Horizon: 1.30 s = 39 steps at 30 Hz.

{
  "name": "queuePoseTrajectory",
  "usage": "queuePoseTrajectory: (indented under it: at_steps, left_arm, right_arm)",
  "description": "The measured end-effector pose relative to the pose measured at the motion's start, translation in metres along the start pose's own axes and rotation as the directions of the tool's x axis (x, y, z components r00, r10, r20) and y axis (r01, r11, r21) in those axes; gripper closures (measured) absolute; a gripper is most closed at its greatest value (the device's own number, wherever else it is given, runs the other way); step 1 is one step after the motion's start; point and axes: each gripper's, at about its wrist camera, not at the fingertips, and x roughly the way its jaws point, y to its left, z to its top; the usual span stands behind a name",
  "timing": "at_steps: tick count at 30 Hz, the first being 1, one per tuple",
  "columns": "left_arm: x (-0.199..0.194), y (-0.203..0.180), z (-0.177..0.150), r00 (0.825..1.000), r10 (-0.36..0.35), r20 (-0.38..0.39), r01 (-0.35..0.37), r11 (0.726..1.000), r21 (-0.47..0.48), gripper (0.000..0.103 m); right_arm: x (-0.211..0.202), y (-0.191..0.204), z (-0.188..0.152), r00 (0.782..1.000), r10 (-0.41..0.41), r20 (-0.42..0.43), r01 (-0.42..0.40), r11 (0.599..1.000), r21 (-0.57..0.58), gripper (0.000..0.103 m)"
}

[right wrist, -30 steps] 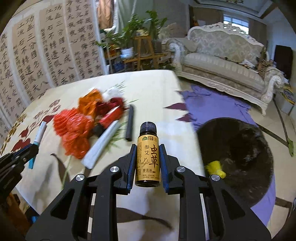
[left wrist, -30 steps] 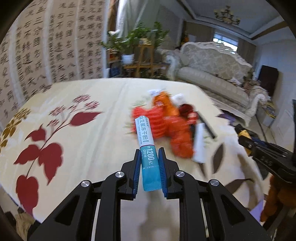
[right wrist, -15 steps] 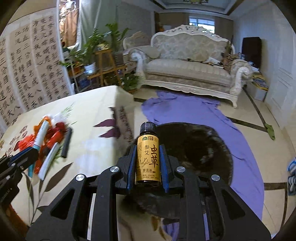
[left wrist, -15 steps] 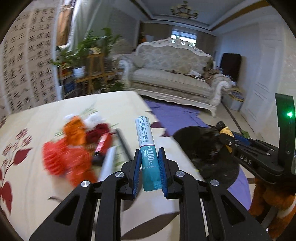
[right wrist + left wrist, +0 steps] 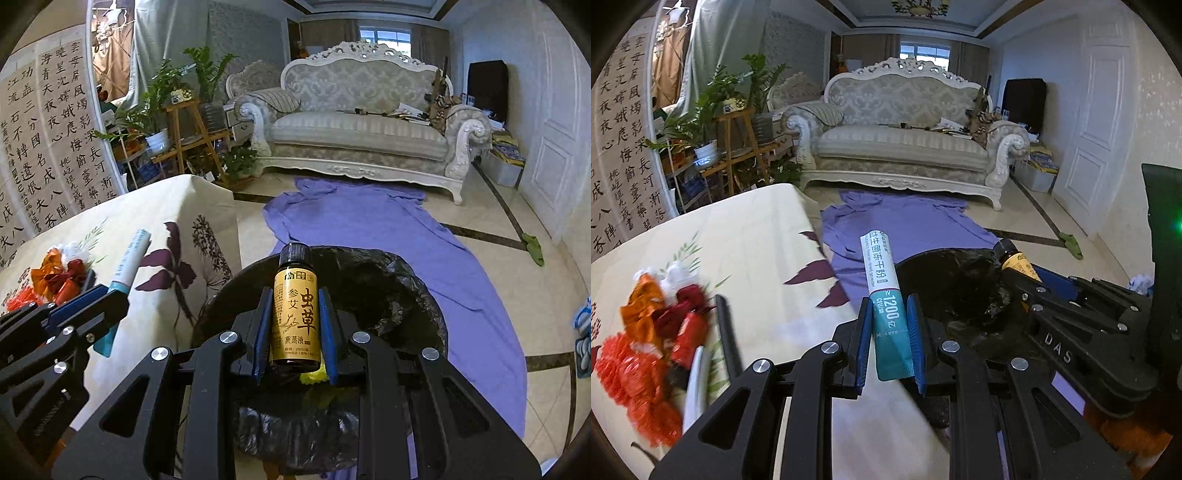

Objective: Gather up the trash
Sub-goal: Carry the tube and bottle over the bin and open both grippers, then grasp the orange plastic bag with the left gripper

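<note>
The bottom of the black trash bin is hidden behind the right gripper, and I can only just see something yellow inside it, too covered to name. The pile of red and orange wrappers on the tabletop is blurry and cut off at the left edge.

The left gripper has its fingers clamped on a white and teal packet, which sticks up and forward between them. The right gripper's fingers are clamped on a small brown bottle with a black cap, standing upright between them.

The bottle is right over the bin's open mouth. The packet is just past the tabletop's edge, with the bin in front of the fingers and a little to their right. The two grippers are close side by side. Beyond the bin lies a purple cloth on open floor.
</note>
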Motion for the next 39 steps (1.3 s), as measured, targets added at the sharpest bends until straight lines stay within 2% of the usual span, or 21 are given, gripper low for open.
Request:
queuePoseTrajectory:
  at_steps: [7,9,11,13,23,25,32,39]
  left_arm:
    - [0.018,-0.013,0.003,1.000,-0.003,-0.016,0.003,0.999,0.034,0.082]
    - [0.023,-0.014,0.004,1.000,-0.005,-0.024,0.006,1.000,0.030,0.078]
    - [0.025,-0.014,0.003,1.000,0.000,-0.029,0.001,1.000,0.028,0.066]
    - [0.026,-0.011,0.004,1.000,-0.002,-0.030,0.003,1.000,0.021,0.059]
    - [0.015,0.000,0.004,0.999,0.023,-0.027,-0.024,0.999,-0.026,0.043]
    - [0.010,0.004,0.003,0.999,0.035,-0.024,-0.035,0.999,-0.037,0.041]
    - [-0.016,0.032,-0.004,0.995,0.097,-0.021,-0.099,0.992,-0.081,0.036]
    - [-0.046,0.074,-0.023,0.983,0.181,-0.040,-0.185,0.972,-0.147,0.035]
  right_arm:
    - [0.010,-0.014,0.001,1.000,0.004,-0.008,-0.004,1.000,0.029,0.078]
    - [0.011,-0.019,0.001,1.000,0.008,-0.008,-0.008,0.999,0.048,0.073]
    - [0.011,-0.023,0.000,1.000,-0.001,-0.005,0.002,0.998,0.057,0.071]
    - [0.011,-0.026,0.001,1.000,-0.004,-0.006,0.005,0.998,0.064,0.070]
    - [0.007,-0.030,-0.002,1.000,-0.005,-0.019,0.007,0.996,0.084,0.067]
    - [0.005,-0.027,-0.004,1.000,0.000,-0.021,0.002,0.997,0.082,0.061]
    - [-0.004,-0.001,-0.009,0.999,0.040,-0.028,-0.039,0.998,0.055,0.060]
    - [-0.010,0.039,-0.012,0.994,0.101,-0.036,-0.101,0.995,0.005,0.059]
